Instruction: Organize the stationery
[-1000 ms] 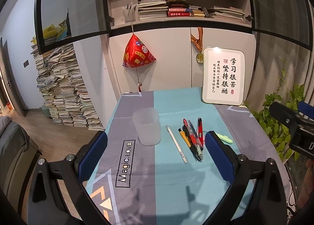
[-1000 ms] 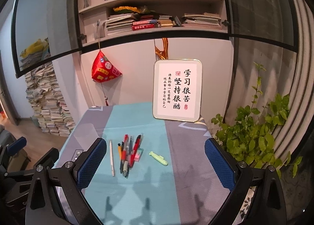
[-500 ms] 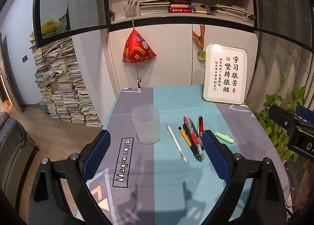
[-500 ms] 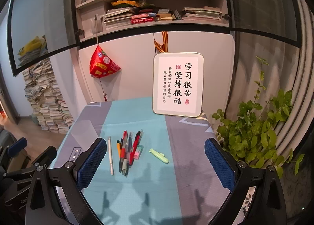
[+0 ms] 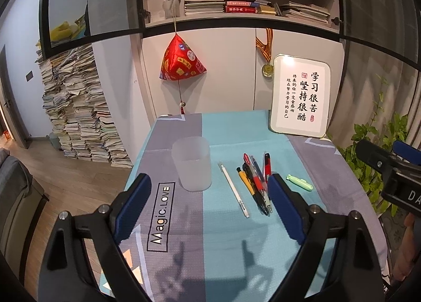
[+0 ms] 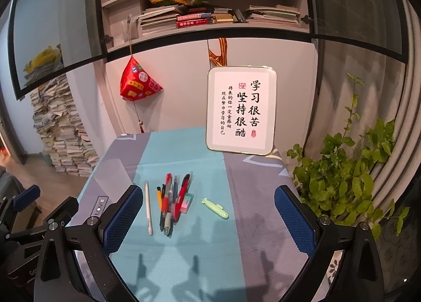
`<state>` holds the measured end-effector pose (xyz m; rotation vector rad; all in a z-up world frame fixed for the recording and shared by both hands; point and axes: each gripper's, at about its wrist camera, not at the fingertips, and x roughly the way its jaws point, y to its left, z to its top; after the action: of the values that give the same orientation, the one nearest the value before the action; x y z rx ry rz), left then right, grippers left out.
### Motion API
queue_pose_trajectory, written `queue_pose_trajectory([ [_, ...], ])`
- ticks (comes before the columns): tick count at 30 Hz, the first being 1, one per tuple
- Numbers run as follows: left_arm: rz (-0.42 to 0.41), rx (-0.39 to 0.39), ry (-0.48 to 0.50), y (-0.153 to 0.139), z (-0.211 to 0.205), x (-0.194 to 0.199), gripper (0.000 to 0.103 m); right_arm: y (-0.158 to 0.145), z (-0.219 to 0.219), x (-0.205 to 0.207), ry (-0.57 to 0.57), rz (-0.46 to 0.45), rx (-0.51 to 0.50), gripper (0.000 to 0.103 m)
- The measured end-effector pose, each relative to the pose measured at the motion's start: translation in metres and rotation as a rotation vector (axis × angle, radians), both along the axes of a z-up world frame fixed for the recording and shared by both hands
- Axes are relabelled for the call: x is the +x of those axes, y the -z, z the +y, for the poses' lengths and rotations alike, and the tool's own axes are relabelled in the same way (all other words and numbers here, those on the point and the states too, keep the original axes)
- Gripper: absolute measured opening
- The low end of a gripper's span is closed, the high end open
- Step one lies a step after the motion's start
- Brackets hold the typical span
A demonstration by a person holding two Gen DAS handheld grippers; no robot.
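Observation:
A frosted plastic cup (image 5: 191,163) stands upright on the tablecloth (image 5: 223,236). To its right lie a white pen (image 5: 234,191), a bundle of coloured pens (image 5: 255,183) and a small green submarine-shaped piece (image 5: 300,182). My left gripper (image 5: 208,186) hovers short of the cup and pens; its jaws are closing with nothing between them. My right gripper (image 6: 209,194) is wide open above the near table, behind the coloured pens (image 6: 173,196), the white pen (image 6: 148,207) and the green piece (image 6: 215,208). A pink-and-green eraser (image 6: 187,203) lies under the pens.
A framed calligraphy sign (image 5: 300,96) leans on the cabinet at the table's far right corner. A red pyramid ornament (image 5: 181,61) hangs above the far edge. A leafy plant (image 6: 342,183) stands right of the table, and paper stacks (image 5: 79,112) stand on the floor to the left.
The left gripper's blue fingers have come a little closer together. Both hands have stayed about where they were, and the pens and cup have not moved.

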<state>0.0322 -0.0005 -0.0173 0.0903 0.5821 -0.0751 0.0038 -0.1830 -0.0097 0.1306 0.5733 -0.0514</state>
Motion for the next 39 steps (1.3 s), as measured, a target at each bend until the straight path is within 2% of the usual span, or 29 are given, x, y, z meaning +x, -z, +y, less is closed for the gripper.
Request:
queue_pose_trajectory([
  [23,-0.010,0.005,0.020,-0.001,-0.004,-0.001,0.089,-0.002,0.004,0.003,-0.024,-0.010,-0.005,0.100],
  [39,0.036,0.010,0.026,0.013,-0.005,0.016,0.089,0.009,0.004,0.024,-0.041,0.048,-0.005,0.100],
])
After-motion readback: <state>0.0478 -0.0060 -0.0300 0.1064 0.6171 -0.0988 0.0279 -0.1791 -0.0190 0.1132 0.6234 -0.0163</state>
